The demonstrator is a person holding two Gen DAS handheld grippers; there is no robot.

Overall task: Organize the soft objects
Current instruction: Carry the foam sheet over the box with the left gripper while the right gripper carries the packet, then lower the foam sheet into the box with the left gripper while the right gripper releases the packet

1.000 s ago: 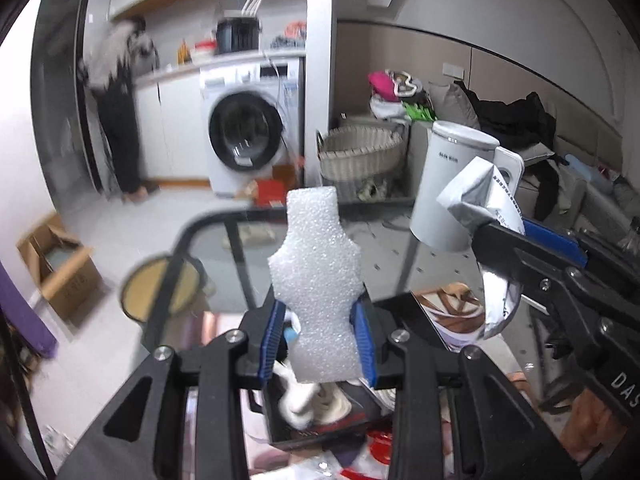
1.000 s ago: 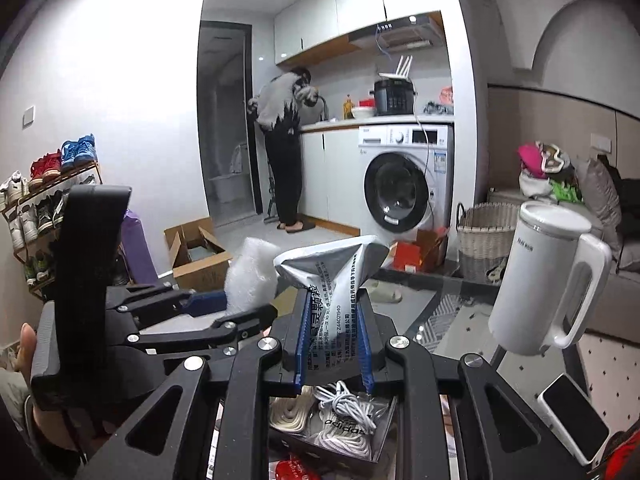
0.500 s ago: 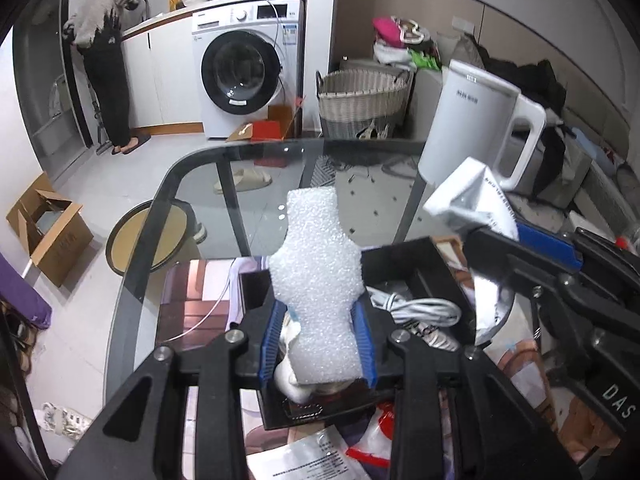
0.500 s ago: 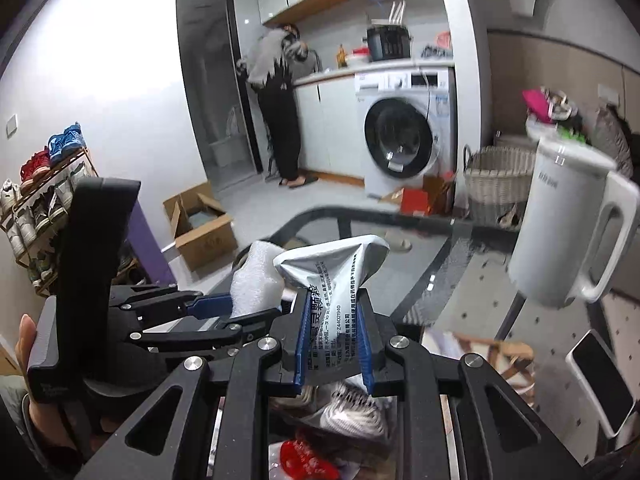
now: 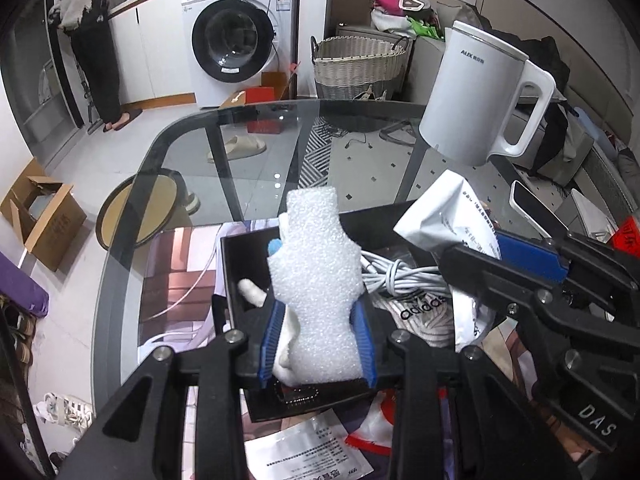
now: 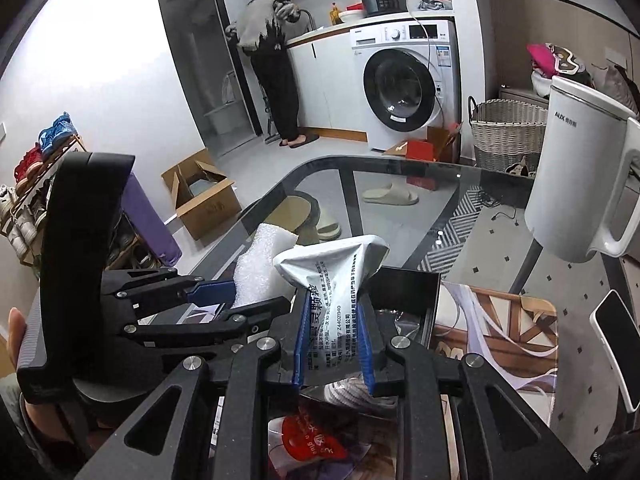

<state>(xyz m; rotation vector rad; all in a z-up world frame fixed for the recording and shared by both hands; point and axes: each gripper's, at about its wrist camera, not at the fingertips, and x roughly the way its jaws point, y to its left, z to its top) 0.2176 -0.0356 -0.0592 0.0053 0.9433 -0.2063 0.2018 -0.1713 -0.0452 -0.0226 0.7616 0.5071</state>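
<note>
My left gripper (image 5: 318,340) is shut on a white foam piece (image 5: 316,276) and holds it upright over a black box (image 5: 236,276) on the glass table. My right gripper (image 6: 334,344) is shut on a crumpled silver-white packet (image 6: 332,280) printed with black text. In the left wrist view the packet (image 5: 452,220) and the right gripper (image 5: 540,280) sit just right of the foam, over the same box. The box holds a coiled white cable (image 5: 400,276), a white cloth (image 5: 252,292) and an Adidas-printed item (image 5: 420,312).
A white kettle (image 5: 476,96) stands at the table's far right. A phone (image 6: 616,340) lies at the right edge. A printed mat (image 5: 176,280) lies under the box. Paper sachets (image 5: 316,456) and red packaging (image 6: 308,440) lie near me. The table's curved rim (image 5: 168,136) runs left.
Both grippers have tilted downward and lowered toward the black box, still holding the foam and the packet. The box's contents now show below them.
</note>
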